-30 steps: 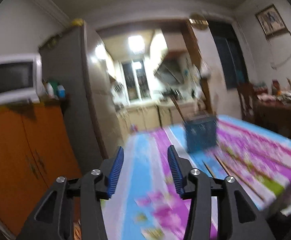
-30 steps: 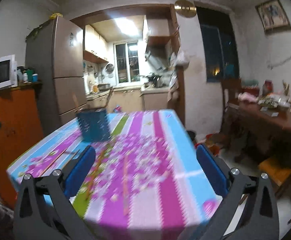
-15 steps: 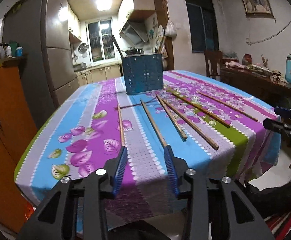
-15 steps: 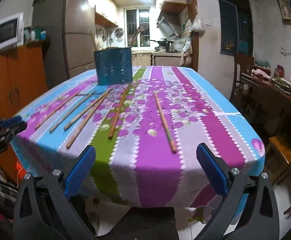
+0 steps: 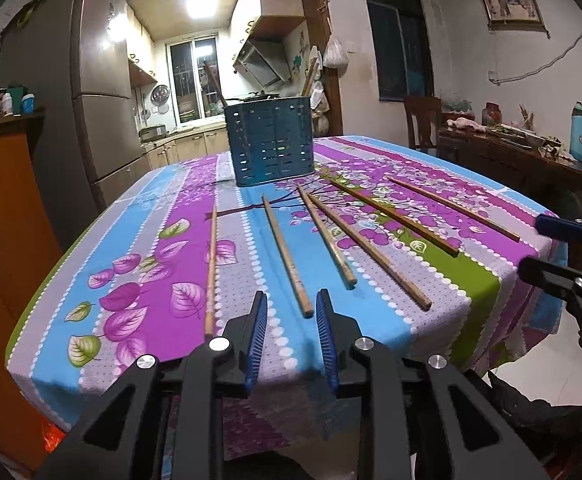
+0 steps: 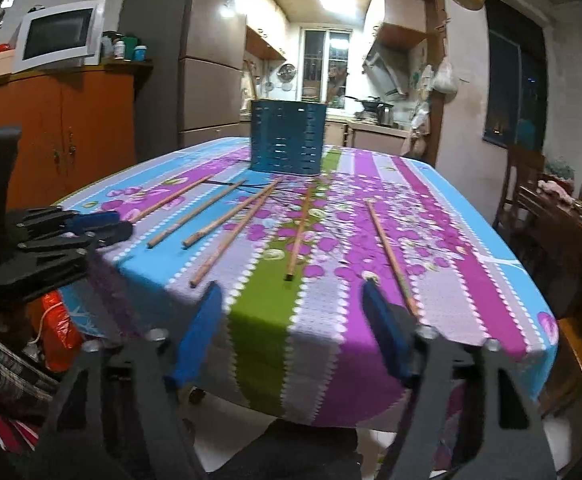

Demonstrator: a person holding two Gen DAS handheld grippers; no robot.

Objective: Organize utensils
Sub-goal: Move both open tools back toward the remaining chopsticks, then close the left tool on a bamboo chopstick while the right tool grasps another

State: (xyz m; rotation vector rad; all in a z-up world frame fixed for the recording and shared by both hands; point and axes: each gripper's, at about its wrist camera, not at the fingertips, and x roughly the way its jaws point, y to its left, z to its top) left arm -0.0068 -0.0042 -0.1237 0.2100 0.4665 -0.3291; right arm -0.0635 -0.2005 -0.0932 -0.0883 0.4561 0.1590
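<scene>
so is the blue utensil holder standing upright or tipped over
Upright. The utensil holder stands on its base on the tablecloth, its open rim level on top, with a stick poking out.

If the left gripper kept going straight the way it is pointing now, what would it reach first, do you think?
Most likely the near end of a chopstick, which lies almost dead ahead of the left gripper on the tablecloth. Its closing jaws hold nothing yet. Depth is hard to judge here.

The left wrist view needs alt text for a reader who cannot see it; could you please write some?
Six wooden chopsticks lie loose on a floral tablecloth before a blue perforated utensil holder. The left hand-held gripper, jaws closing on nothing, points at one chopstick's near end; the right hand-held gripper shows at the right edge.
</scene>
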